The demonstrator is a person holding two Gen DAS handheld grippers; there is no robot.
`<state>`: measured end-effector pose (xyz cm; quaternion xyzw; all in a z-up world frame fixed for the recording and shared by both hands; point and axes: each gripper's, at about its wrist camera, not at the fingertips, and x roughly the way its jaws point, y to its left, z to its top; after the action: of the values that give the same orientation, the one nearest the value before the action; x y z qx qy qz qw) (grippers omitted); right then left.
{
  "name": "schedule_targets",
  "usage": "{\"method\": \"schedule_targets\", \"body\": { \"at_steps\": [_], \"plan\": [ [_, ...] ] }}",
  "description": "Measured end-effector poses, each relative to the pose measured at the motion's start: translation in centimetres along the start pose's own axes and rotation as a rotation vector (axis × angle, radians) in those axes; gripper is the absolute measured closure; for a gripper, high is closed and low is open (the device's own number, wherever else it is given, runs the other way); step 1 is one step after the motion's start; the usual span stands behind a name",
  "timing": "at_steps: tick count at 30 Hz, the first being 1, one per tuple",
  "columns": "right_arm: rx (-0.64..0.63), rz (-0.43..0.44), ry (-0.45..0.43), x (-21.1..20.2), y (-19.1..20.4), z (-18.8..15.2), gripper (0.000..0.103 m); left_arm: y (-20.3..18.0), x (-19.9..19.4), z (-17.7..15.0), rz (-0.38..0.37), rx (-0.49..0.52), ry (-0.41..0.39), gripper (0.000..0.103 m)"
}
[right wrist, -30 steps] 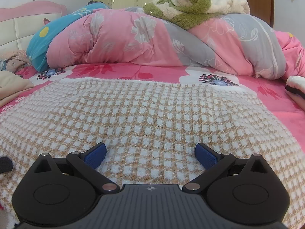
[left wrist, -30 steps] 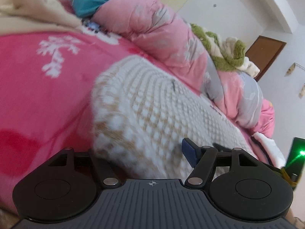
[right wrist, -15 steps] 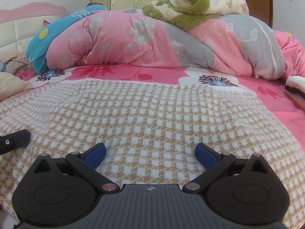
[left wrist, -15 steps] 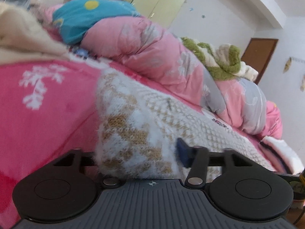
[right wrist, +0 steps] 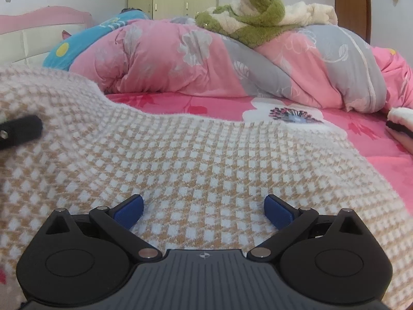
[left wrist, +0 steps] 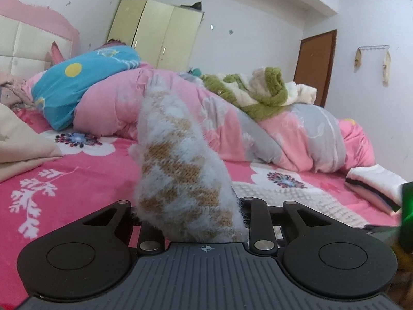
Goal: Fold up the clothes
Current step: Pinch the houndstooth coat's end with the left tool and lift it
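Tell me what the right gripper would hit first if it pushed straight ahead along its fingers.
The right gripper, jaws open, would meet the checked knit garment spread on the bed; it seems to lie right beneath and ahead of the fingertips. The pink quilt lies farther back.

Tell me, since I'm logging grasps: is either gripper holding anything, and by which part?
The left gripper is shut on the checked knit sweater, pinching its edge at one side. The right gripper is open over the sweater, holding nothing.

Pink quilt (right wrist: 206, 59); cream wardrobe (left wrist: 157, 33)

The sweater (right wrist: 180, 155) lies on the bed (right wrist: 219, 107), before the duvet (right wrist: 232, 59), folded clothes (left wrist: 374, 188) to its right.
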<state>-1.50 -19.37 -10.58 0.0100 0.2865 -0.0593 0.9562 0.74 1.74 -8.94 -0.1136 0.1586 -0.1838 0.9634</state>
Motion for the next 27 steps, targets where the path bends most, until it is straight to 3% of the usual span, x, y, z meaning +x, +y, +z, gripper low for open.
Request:
{"method": "schedule_targets", "body": {
  "at_steps": [5,9,11,12,16,19,21,23,25,27],
  "plan": [
    [-0.089,-0.004,-0.021,-3.8,0.0,-0.2,0.004,-0.3,0.0,0.3,0.007,0.02,0.015,0.076],
    [-0.142,-0.009,0.06,-2.9,0.9,-2.1,0.004,-0.5,-0.3,-0.1,0.01,0.04,0.01,0.076],
    [-0.142,0.002,0.078,-3.3,0.8,-1.3,0.007,0.0,-0.4,-0.3,0.009,0.028,0.011,0.076],
    [-0.142,0.009,0.09,-3.6,0.7,-0.6,0.014,0.3,-0.4,-0.4,0.008,0.022,0.012,0.076],
    [-0.21,-0.024,0.025,-4.3,1.4,1.9,0.022,1.3,-0.5,-1.2,0.002,0.002,0.021,0.076],
    [-0.181,-0.009,0.034,-1.7,1.8,3.3,0.048,1.8,-0.6,-1.5,-0.012,-0.01,0.022,0.076],
    [-0.166,0.02,0.109,1.9,2.0,3.5,0.065,2.1,-0.6,-1.6,-0.022,-0.016,0.021,0.076],
    [-0.171,0.041,0.139,4.5,1.9,2.3,0.063,2.4,-0.6,-1.8,-0.031,-0.021,0.02,0.076],
    [-0.197,0.035,0.158,4.3,2.2,3.0,0.065,2.8,-0.6,-2.1,-0.041,-0.025,0.015,0.076],
    [-0.177,0.053,0.155,3.9,1.9,4.6,0.078,3.0,-0.6,-2.3,-0.046,-0.025,0.013,0.076]
  ]
}}
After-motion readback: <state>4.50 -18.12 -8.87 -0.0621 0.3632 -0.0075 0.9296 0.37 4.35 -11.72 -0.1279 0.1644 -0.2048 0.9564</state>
